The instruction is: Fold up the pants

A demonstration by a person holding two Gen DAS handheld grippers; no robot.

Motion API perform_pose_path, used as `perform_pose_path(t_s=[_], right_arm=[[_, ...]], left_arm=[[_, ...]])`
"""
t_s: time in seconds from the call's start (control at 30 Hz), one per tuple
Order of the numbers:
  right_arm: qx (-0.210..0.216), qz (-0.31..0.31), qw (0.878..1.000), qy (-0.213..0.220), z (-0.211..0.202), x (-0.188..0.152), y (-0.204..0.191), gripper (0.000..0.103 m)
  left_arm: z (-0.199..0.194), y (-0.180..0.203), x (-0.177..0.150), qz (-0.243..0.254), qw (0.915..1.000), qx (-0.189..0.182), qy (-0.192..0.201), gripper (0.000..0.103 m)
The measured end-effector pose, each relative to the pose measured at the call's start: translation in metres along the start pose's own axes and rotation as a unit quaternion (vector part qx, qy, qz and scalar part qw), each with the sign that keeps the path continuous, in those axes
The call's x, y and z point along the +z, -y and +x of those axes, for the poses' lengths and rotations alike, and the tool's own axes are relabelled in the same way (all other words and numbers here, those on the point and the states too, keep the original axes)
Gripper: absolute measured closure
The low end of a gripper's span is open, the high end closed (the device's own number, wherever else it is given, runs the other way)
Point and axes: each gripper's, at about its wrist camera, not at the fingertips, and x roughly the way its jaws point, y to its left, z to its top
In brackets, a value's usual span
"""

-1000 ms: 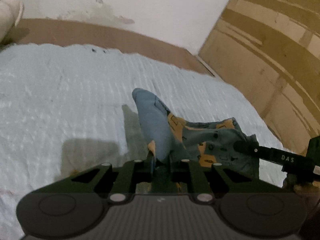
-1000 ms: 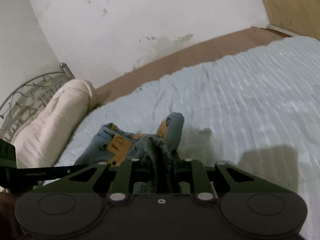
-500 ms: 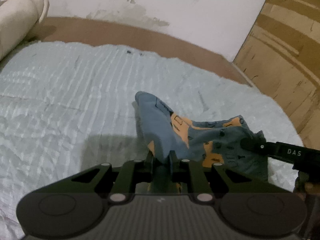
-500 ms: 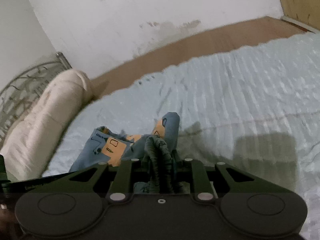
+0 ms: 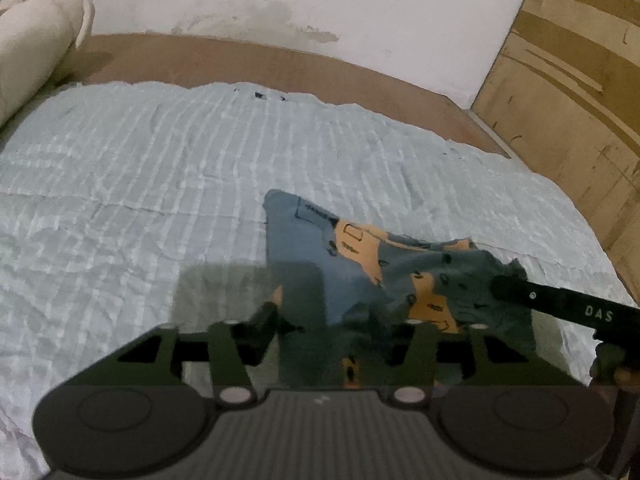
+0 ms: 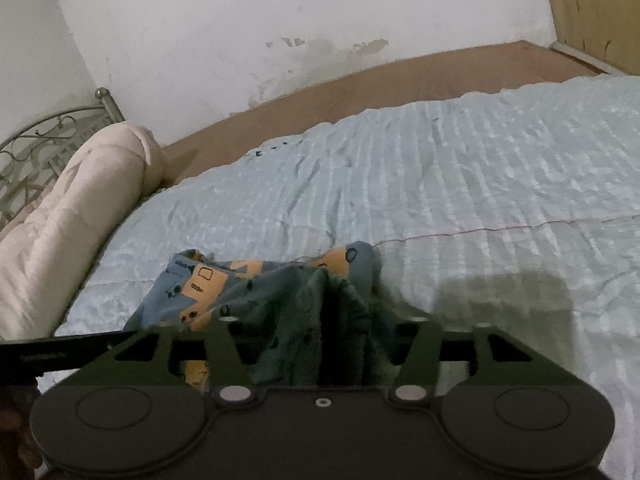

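Note:
The small blue and orange patterned pants [image 5: 360,256] lie bunched on the light blue bedspread [image 5: 160,184]. My left gripper [image 5: 324,320] has opened; its fingers stand apart with the cloth lying loose between them. My right gripper [image 6: 326,312] also stands open, with the grey-green waistband [image 6: 316,304] bunched between its spread fingers. The pants also show in the right wrist view [image 6: 224,284], spreading to the left. The right gripper's finger [image 5: 560,304] shows at the right of the left wrist view, against the pants' edge.
A rolled cream duvet [image 6: 72,216] lies along the bed's left side before a metal headboard [image 6: 36,140]. A brown bed edge [image 5: 280,60] and white wall run behind. A wooden wardrobe [image 5: 568,80] stands at the right.
Both grippers have opened and let go of the pants. The cloth has dropped lower and flatter onto the bedspread. Both cameras have tilted to show more of the bed.

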Motion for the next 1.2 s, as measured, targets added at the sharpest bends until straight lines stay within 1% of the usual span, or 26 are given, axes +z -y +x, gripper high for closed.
perform_pose_path(t_s=[0.07, 0.1, 0.17, 0.2, 0.27, 0.33, 0.43, 0.6, 0.7, 0.77, 0.93, 1.1, 1.2], right_arm=[[-0.002, -0.006, 1.0, 0.006, -0.007, -0.003, -0.002, 0.03], [-0.004, -0.009, 1.0, 0.011, -0.011, -0.004, -0.004, 0.027], [-0.006, -0.019, 0.999, 0.027, -0.023, -0.006, -0.009, 0.019], [-0.007, -0.025, 0.999, 0.034, -0.028, -0.006, -0.012, 0.017], [-0.008, -0.033, 0.998, 0.05, -0.04, -0.007, -0.019, 0.009], [-0.008, -0.041, 0.997, 0.067, -0.054, -0.008, -0.025, 0.006], [-0.011, -0.055, 0.994, 0.099, -0.077, -0.011, -0.036, 0.001], [-0.015, -0.068, 0.988, 0.139, -0.113, -0.023, -0.052, 0.001], [-0.016, -0.067, 0.985, 0.159, -0.134, -0.034, -0.06, 0.001], [-0.017, -0.066, 0.983, 0.172, -0.148, -0.042, -0.063, 0.001], [-0.022, -0.07, 0.979, 0.19, -0.18, -0.066, -0.073, 0.001], [-0.026, -0.07, 0.979, 0.19, -0.2, -0.094, -0.078, 0.001], [-0.034, -0.079, 0.979, 0.186, -0.209, -0.112, -0.081, 0.001]], left_arm=[[-0.007, 0.004, -0.001, 0.005, 1.0, 0.0, 0.006, 0.029], [-0.011, 0.006, -0.001, 0.008, 0.9999, 0.001, 0.01, 0.026], [-0.021, 0.011, -0.001, 0.015, 0.9996, 0.005, 0.021, 0.014], [-0.026, 0.013, -0.002, 0.018, 0.9994, 0.007, 0.027, 0.012], [-0.038, 0.018, -0.002, 0.022, 0.9988, 0.015, 0.042, 0.004], [-0.05, 0.021, -0.003, 0.025, 0.9979, 0.02, 0.056, 0.001], [-0.072, 0.027, -0.006, 0.031, 0.9957, 0.028, 0.082, 0.0], [-0.111, 0.035, -0.017, 0.044, 0.9896, 0.042, 0.13, 0.0], [-0.133, 0.038, -0.027, 0.049, 0.9866, 0.051, 0.147, 0.0], [-0.146, 0.04, -0.034, 0.049, 0.985, 0.06, 0.154, 0.0], [-0.171, 0.041, -0.057, 0.053, 0.9833, 0.065, 0.161, 0.0], [-0.188, 0.041, -0.084, 0.052, 0.983, 0.069, 0.162, 0.0], [-0.19, 0.041, -0.097, 0.047, 0.9842, 0.068, 0.157, 0.0]])
